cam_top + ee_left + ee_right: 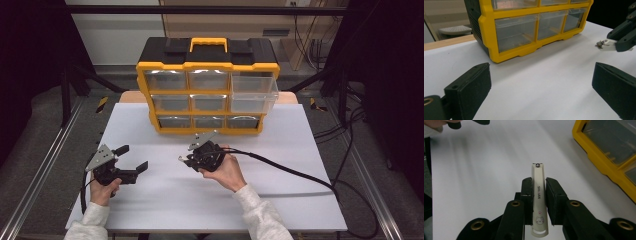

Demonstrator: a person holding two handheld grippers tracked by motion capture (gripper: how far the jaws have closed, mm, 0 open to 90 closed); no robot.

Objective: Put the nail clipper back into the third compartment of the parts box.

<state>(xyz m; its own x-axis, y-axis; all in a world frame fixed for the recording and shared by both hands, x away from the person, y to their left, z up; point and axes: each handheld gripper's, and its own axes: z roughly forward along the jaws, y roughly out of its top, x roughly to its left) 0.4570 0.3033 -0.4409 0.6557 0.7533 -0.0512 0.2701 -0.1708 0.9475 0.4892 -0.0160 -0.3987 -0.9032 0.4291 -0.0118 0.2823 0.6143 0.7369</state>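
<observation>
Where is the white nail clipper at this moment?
The slim white nail clipper is clamped between the right gripper's black jaws, above the white table, in front of the yellow drawer organizer. In the high view it is near the centre.

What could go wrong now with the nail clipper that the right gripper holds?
1. The right gripper pinches the nail clipper by its narrow sides, so the clipper may twist or slip out onto the table.
2. One drawer of the organizer sticks out at the upper right; the gripper might bump it on the way in.
</observation>
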